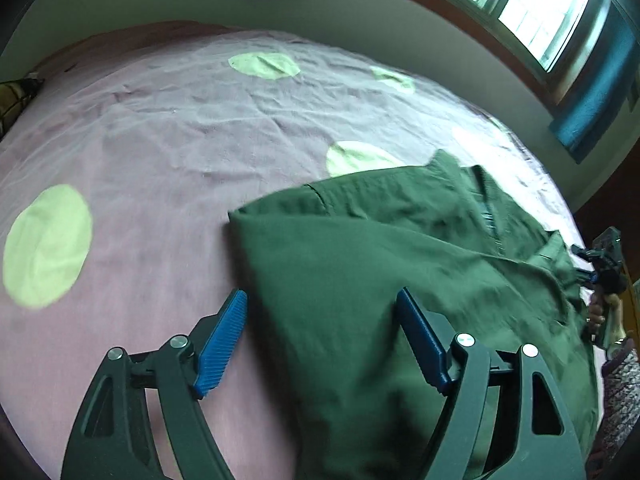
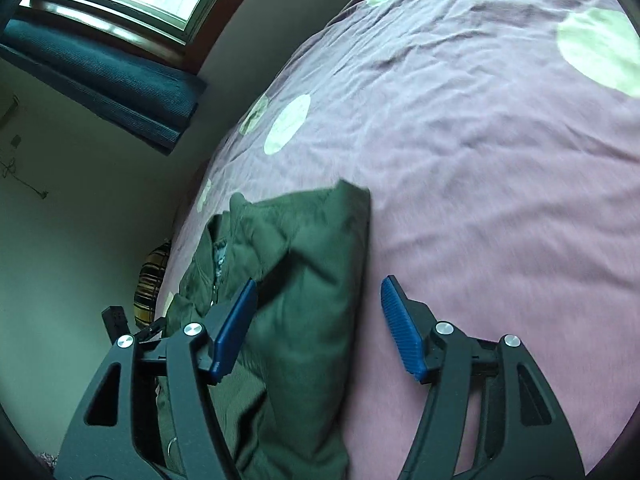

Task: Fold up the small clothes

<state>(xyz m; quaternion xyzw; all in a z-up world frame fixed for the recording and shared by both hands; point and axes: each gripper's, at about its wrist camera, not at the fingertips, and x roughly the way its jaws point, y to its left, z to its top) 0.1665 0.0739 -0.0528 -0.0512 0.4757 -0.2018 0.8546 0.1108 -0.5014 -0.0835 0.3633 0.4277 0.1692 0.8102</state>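
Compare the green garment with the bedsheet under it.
The green garment is plain dark green; the bedsheet is mauve with pale green dots. The garment is a folded, bunched heap with a zipper showing; the bedsheet lies spread flat. The garment covers only part of the bedsheet, near its edge. Both are creased cloth.

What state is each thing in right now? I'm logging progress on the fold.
green jacket: lying on the bed, partly folded, zipper side up.
left gripper: open, over the jacket's edge, holding nothing.
right gripper: open, over the jacket's edge, holding nothing.
bedsheet: spread out, wrinkled.
curtain: hanging beside the window.
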